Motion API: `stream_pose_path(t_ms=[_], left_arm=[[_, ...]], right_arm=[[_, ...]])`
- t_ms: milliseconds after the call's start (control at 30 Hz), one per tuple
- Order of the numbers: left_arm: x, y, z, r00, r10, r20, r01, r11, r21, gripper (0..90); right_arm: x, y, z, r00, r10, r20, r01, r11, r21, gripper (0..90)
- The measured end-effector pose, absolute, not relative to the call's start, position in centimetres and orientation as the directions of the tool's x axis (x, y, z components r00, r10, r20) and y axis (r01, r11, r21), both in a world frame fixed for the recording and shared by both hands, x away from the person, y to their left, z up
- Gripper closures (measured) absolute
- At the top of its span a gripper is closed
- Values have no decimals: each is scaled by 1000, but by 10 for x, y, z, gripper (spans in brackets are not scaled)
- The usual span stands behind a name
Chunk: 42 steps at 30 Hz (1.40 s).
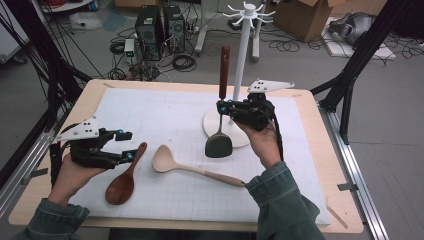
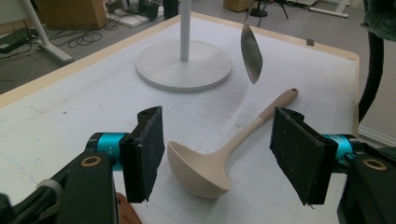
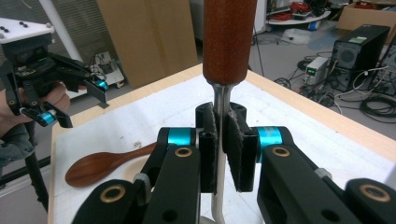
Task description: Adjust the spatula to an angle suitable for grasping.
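Three utensils logged. Spatula [image 1: 219,144] — dark blade, metal shank, red-brown wooden grip — hangs upright at frame centre, shank pinched in my right gripper [image 1: 223,106], just beside the white rack [image 1: 243,55] with hooks directly above. I judge hanging comes next. Pale ladle [image 1: 165,159] and dark wooden spoon [image 1: 121,186] lie lower left, by my left gripper [image 1: 127,145], jaws wide, empty.

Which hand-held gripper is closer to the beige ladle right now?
Left. The left hand-held gripper hovers open just beside the ladle bowl; the right hand-held gripper is farther off by the stand, clamping a spatula.
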<state>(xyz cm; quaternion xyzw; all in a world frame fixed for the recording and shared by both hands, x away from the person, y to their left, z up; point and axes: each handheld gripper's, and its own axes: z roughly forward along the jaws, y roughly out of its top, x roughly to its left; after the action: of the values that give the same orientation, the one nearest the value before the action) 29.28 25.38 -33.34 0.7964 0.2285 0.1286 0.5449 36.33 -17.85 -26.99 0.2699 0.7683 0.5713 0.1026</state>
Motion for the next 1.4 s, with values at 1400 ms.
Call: stream_pose_path(t_ms=[1400], left_arm=[[289, 258, -345, 853, 520, -44, 233, -305, 924, 329]], right_arm=[[379, -221, -226, -788, 609, 95, 258, 186, 948, 842]])
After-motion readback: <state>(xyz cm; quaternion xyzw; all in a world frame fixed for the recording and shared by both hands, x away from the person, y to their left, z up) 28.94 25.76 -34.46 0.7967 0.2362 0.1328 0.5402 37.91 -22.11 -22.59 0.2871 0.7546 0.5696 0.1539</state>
